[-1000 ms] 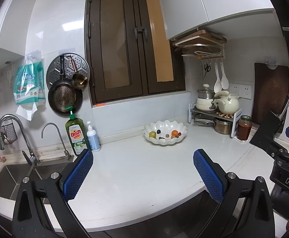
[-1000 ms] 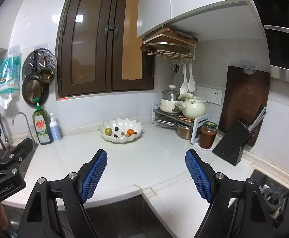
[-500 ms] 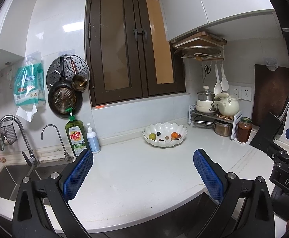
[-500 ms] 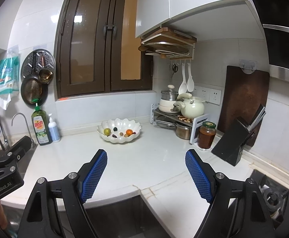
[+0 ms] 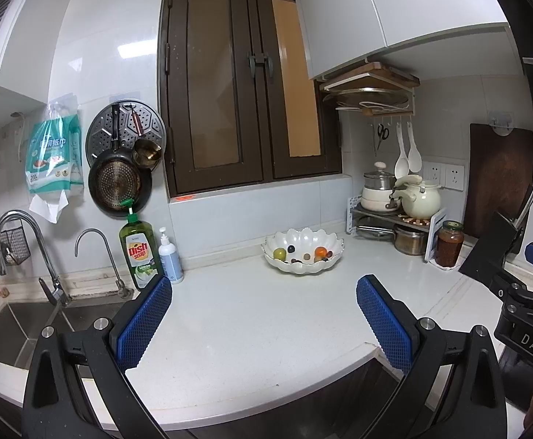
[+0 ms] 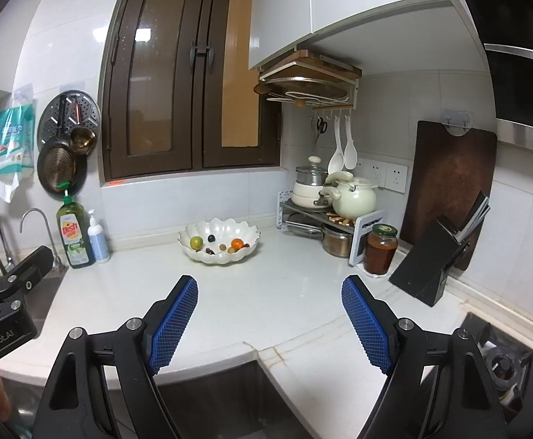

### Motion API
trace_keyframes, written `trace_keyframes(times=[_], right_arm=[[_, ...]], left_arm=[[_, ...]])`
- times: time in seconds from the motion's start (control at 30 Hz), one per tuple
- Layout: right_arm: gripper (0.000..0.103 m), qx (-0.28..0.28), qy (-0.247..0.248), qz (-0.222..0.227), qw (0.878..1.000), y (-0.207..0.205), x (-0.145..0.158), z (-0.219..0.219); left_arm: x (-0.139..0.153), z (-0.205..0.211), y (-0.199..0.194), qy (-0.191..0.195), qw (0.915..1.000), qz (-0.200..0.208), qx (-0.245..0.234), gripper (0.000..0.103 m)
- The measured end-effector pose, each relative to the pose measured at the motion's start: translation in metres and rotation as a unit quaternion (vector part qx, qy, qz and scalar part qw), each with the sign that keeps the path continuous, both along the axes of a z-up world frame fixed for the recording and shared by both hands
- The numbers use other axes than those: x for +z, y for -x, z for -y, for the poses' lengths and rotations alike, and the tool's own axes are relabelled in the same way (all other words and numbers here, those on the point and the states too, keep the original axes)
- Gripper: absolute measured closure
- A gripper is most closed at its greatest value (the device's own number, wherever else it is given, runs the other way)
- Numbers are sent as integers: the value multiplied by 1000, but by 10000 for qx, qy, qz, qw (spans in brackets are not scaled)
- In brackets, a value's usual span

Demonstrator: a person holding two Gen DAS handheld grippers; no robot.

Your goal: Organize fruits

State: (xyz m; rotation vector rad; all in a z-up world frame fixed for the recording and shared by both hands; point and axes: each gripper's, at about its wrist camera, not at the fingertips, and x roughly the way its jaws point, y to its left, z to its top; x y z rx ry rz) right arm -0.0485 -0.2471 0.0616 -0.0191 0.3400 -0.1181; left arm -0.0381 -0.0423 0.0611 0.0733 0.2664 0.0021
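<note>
A white scalloped bowl [image 5: 334, 245] stands at the back of the white counter and also shows in the right wrist view [image 6: 250, 232]. It holds a green fruit [image 5: 279, 253], an orange fruit [image 5: 320, 252], a dark grape [image 5: 291, 248] and several small brown pieces. In the right wrist view the green fruit [image 6: 196, 242] lies left of the orange fruit [image 6: 237, 243]. My left gripper [image 5: 264, 298] is open and empty, well short of the bowl. My right gripper [image 6: 269, 294] is open and empty, also short of the bowl.
A dish soap bottle [image 5: 139, 252] and a pump bottle [image 5: 170, 259] stand left by the sink [image 5: 3, 333]. A pot rack with a kettle [image 6: 354, 197], a sauce jar [image 6: 379, 248] and a knife block [image 6: 434, 259] stand right. A stove [image 6: 504, 358] lies at the lower right.
Both views have shifted slightly; the bowl sits a little further left and lower in the right wrist view. Both grippers stay open and empty.
</note>
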Motion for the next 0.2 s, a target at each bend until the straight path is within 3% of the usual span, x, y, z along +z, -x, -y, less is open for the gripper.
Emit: trace_keyframes(times=[0.2], right_arm=[[21, -3, 11, 5, 10000, 0, 0, -1]], left_arm=[[-1, -1, 0, 69, 10000, -43, 17, 0]])
